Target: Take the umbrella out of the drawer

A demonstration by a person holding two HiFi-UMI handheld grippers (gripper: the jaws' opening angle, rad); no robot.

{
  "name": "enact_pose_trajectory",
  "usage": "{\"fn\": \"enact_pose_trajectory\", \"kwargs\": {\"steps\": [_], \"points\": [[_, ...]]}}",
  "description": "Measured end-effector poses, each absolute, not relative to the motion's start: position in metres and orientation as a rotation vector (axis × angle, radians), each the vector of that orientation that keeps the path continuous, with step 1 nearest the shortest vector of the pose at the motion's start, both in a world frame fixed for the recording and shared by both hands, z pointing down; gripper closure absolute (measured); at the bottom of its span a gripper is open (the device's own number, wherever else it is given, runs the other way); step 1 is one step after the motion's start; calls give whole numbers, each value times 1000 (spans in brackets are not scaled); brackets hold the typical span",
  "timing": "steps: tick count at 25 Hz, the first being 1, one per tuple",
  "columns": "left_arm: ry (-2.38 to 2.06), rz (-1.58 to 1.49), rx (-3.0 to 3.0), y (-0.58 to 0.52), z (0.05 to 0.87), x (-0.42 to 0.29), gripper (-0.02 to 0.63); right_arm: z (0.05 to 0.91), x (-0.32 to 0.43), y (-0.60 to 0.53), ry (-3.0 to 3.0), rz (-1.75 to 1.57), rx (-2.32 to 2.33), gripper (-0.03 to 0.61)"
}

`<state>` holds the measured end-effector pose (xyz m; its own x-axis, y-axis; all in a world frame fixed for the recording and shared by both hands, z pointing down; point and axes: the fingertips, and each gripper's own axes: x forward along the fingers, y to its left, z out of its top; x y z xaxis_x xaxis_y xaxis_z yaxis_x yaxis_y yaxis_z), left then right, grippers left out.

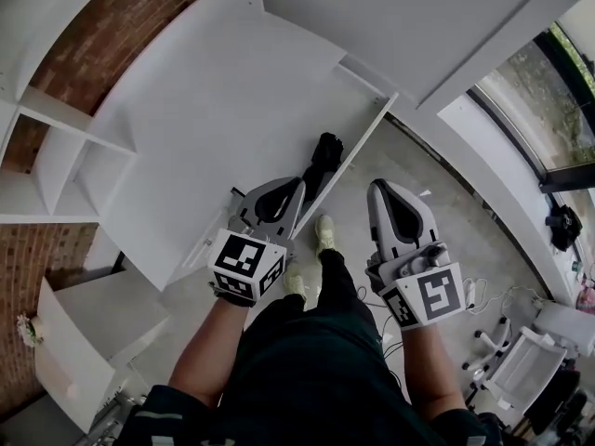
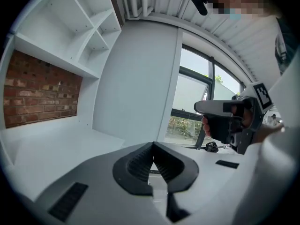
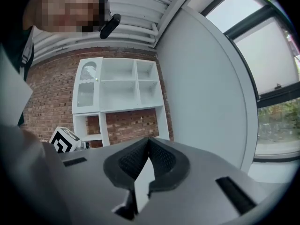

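"While both tools are shut like that, what could spoil the grab?" asks the first watcher.

"Mostly the jaws themselves," says the second. "The left gripper (image 2: 153,144) has its jaws pressed together with nothing between them, and the right gripper (image 3: 149,138) looks the same, tips meeting on empty air. If either reaches the umbrella (image 1: 325,152) like that, it will likely prod it deeper or tip it over instead of clamping it."

"And the drawer (image 1: 367,135)?"

"Its thin white wall runs just right of the umbrella. A gripper coming in from the right could knock that wall or get pinched against it. The left gripper also covers the near end of the umbrella from above, so the person may be judging the reach half blind."

"Where does the umbrella sit, exactly?"

"Inside the open drawer, low down, beyond the person's shoes (image 1: 323,232) and farther off than both grippers, neither of which touches it."

"How does it look?"

"Black, folded into a short, lumpy bundle, probably soft fabric that could slide between the pads. Any handle or strap is too dark to make out."
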<state>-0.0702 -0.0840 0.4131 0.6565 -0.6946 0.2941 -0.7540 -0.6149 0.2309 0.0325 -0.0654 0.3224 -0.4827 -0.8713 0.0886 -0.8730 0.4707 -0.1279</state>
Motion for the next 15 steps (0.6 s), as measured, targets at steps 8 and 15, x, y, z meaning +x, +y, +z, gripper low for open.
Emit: {"fn": "enact_pose_trajectory", "kwargs": {"steps": [8,15], "points": [[-1064,348,2505,-139,491,-40,607,370,43,-144,-2694,335,1456,574],[-1026,433,2388,-174,570,-31,606,412,51,-200,-2719,430,1347,574]]}}
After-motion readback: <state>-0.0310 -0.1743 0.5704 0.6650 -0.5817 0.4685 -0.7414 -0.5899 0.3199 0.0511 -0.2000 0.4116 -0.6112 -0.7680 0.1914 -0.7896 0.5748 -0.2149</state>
